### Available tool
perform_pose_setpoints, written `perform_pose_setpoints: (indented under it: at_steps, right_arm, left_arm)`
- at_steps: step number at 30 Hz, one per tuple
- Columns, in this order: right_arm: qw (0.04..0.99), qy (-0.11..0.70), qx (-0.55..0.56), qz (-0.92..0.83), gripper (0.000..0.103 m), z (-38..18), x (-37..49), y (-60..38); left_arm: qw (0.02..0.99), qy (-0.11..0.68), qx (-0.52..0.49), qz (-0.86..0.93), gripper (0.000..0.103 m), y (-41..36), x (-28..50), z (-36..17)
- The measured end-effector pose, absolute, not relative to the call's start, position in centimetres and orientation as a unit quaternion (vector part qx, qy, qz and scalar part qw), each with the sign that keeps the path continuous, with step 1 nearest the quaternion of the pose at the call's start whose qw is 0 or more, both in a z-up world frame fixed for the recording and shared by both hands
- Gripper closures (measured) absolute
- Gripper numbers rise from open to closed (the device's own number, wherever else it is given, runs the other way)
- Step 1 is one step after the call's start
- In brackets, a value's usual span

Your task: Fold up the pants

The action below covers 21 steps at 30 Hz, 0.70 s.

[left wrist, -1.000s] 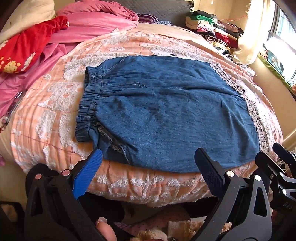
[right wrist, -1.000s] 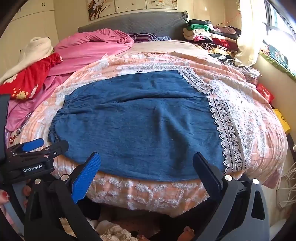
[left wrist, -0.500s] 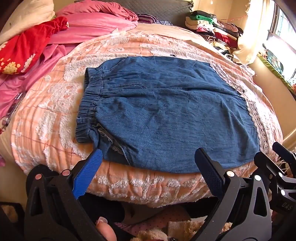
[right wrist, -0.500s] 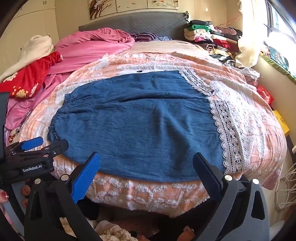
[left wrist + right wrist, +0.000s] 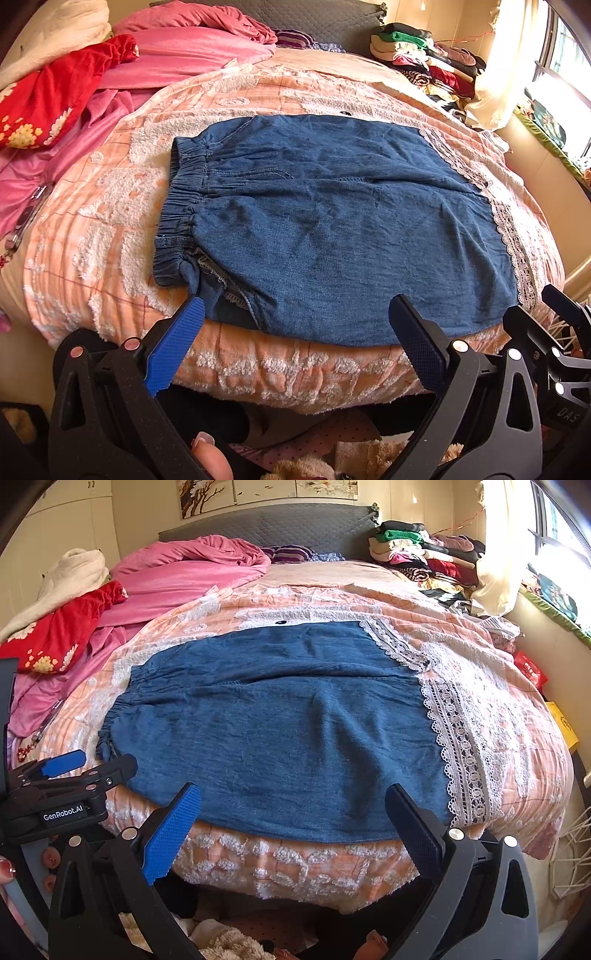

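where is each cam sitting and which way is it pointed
Left wrist: on the left claw at the bed's near edge, facing the headboard over the denim pants; open fingers, a fingertip below and the right claw at right show.
Right wrist: on the right claw, same heading, nearer the lace hem; open fingers show, left claw at left.
Shared: pants, orange bedspread, pink blanket, clothes pile.

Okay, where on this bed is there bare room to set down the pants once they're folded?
Bare peach bedspread lies between the denim pants and the grey headboard. A narrower strip runs right of the lace hem. The left side is crowded by the pink blanket and red garment; the far right corner holds a clothes stack.
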State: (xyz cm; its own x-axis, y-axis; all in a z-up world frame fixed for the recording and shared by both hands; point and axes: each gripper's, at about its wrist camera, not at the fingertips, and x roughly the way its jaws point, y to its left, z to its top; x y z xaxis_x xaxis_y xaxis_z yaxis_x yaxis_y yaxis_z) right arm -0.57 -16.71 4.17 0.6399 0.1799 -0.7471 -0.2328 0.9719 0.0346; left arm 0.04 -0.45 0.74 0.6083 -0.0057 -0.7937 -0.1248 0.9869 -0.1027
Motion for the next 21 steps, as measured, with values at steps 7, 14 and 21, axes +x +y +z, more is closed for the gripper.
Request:
perform_pose_setpoints:
  at_steps: [7, 14, 21]
  right_arm:
    - [0.904, 0.410, -0.033, 0.114, 0.004, 4.15, -0.56, -16.59]
    - [0.905, 0.409, -0.032, 0.115, 0.004, 4.12, -0.60, -16.61]
    - [0.904, 0.411, -0.033, 0.115, 0.004, 4.09, -0.54, -16.48]
  left_arm:
    - [0.894, 0.441, -0.073, 0.036, 0.009, -0.30, 0.05, 0.78]
    - [0.894, 0.441, -0.073, 0.036, 0.009, -0.16, 0.04, 0.83]
    - [0.894, 0.441, -0.074, 0.038, 0.009, 0.12, 0.06, 0.90]
